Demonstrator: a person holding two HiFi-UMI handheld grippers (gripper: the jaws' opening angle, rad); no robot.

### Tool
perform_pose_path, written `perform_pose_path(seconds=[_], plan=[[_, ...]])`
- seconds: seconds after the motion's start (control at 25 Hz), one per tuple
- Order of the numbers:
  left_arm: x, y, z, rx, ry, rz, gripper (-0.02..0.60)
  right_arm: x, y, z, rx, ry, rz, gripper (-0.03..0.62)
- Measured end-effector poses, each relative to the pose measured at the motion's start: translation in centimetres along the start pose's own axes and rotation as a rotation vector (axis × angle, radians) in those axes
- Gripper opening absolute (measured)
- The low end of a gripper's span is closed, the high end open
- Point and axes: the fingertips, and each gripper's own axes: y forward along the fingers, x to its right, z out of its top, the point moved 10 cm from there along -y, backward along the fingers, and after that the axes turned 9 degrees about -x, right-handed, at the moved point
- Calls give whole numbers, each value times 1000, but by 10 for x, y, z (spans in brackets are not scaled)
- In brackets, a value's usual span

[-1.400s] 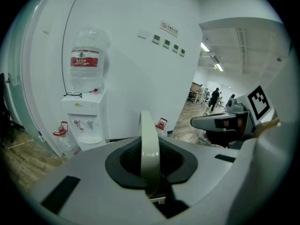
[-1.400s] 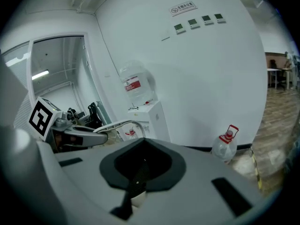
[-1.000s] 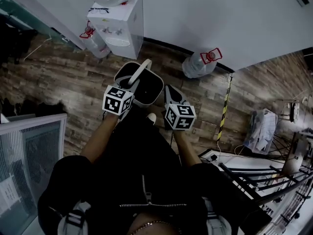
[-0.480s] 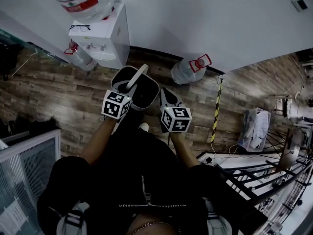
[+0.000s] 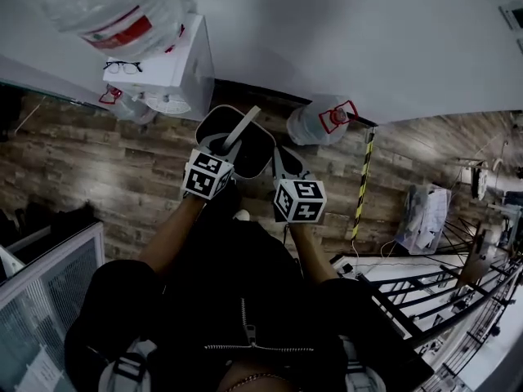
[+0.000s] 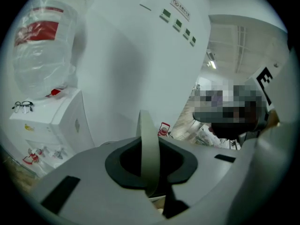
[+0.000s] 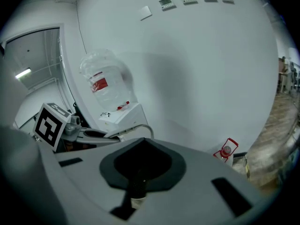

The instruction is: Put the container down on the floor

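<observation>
The left tool pinches the pale handle of the container, which hangs above the wooden floor just in front of the water dispenser. The handle's long axis runs away from the person toward the wall, so the drop lies straight below the left tool (the only one carrying it). The right tool, pressed together on nothing I can make out, sits just beside the container's right rim.

A water dispenser and a water jug are standing either side of the container, the wall blocking behind; wooden floor is lying open leftward.
</observation>
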Motion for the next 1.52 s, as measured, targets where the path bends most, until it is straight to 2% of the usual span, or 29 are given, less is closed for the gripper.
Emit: perform_pose_path(seconds=[0.36,0.56,0.68,0.84,0.96,1.12,1.4,1.52], plan=[[-43,53,20,-38,-8,-22,60,23,40,24,-16,66,-30,11],[-62,88,18,-89,-31,-13,60,39,55,14,-49,99,-19,11],[-76,114,16,-106,-55,-7,60,53,70,8,-12,105,-18,11],[-92,155,15,-117,-84,5,60,77,101,1,-58,102,38,11],[-99,176,-3,-148,-119,20,58,87,123,-17,-119,123,78,11],[-121,225,-18,-171,-153,20,57,109,161,-33,-131,126,102,11],[-166,293,-66,-223,-236,29,55,140,215,-70,-113,146,101,11],[-183,322,-84,-230,-254,39,56,155,236,-91,-140,172,81,11]])
